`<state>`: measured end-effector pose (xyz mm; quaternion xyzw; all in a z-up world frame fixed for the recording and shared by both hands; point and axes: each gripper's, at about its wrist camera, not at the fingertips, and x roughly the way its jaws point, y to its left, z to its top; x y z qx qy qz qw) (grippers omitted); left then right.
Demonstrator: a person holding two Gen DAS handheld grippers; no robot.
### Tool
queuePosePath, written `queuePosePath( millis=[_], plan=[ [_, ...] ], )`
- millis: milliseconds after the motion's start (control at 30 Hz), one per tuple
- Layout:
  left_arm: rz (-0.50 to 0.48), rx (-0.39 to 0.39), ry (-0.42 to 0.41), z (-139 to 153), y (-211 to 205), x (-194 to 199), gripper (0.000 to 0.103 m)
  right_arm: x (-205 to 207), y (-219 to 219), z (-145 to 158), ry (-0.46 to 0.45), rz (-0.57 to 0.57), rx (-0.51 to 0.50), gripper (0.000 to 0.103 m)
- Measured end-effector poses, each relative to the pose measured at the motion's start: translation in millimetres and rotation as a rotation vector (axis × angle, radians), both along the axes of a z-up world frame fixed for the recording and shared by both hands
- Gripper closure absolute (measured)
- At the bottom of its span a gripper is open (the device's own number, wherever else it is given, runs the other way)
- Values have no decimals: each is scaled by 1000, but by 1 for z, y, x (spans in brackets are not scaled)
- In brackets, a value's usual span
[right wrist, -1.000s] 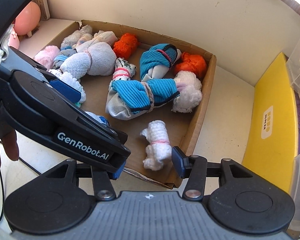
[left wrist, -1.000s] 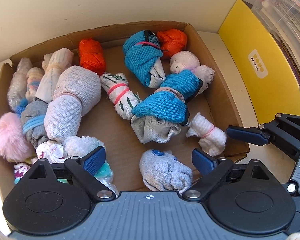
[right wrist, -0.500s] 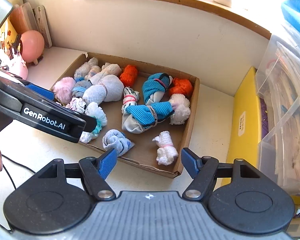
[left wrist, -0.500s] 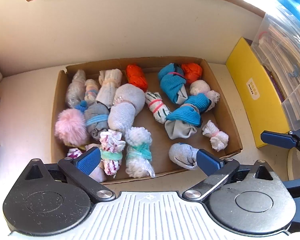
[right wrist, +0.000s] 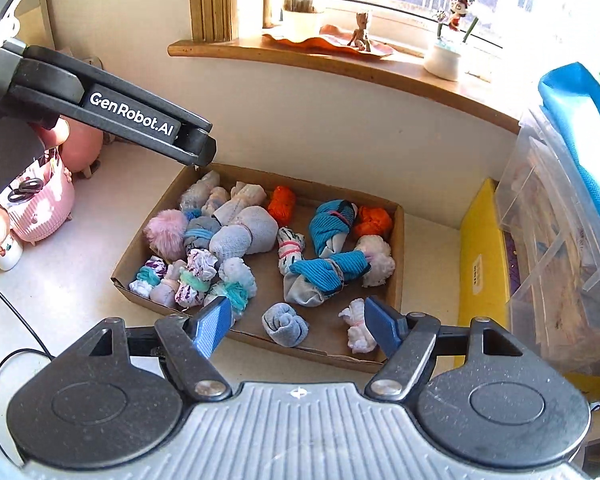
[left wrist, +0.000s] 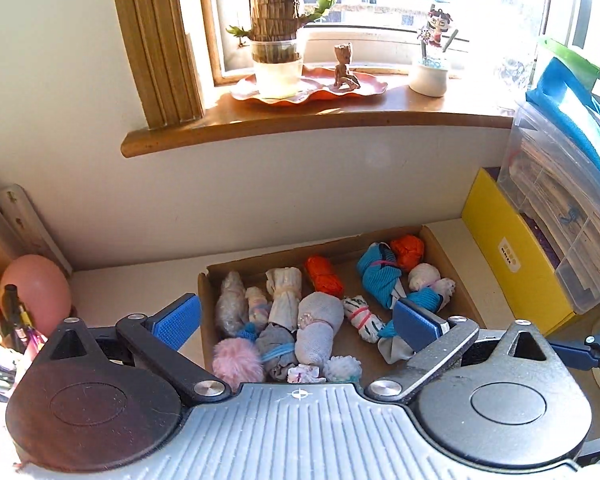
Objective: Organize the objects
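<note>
Cardboard tray [right wrist: 398, 240] on worktop [right wrist: 72, 280] holds rolled sock bundles [right wrist: 236, 236] — sorting apparently complete. Left hand-held gripper [left wrist: 296, 322] spread, empty; right hand-held gripper [right wrist: 296, 326] opening, nothing between pads. Next — probably withdraw.

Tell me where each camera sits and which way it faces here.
Left wrist: rides the left gripper, looking down and forward at the brown cardboard tray of bundled socks and the window sill; its own open blue pads show.
Right wrist: rides the right gripper, jaws opening with nothing between, angled down at the same tray; the left gripper's black arm and fingertips of a hand show.
Shared: tray, fluffy pink pompom, yellow box.
</note>
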<state>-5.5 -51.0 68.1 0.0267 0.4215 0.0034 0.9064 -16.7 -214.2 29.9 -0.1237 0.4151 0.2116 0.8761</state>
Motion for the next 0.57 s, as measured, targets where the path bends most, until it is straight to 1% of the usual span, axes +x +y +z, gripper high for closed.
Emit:
queuePosePath(
  millis=[33,133,200,300,467,567],
  plan=[
    [-1,5,-3,5,3,-3,1,-2,1,1,-4,-3,1,32],
    [-14,17,-9,8,4,-5,1,-10,6,3,-13,-13,-3,28],
    [-22,5,-15,10,5,-7,1,-13,9,5,-21,-11,-6,28],
    [-50,9,-28,16,3,-6,1,-18,12,7,-26,-14,-6,28],
    [-94,5,-68,26,-4,-6,1,-24,17,9,-30,-18,-7,28],
    [-108,-6,-62,27,-6,-7,1,-28,20,10,-31,-13,-10,27]
  ],
)
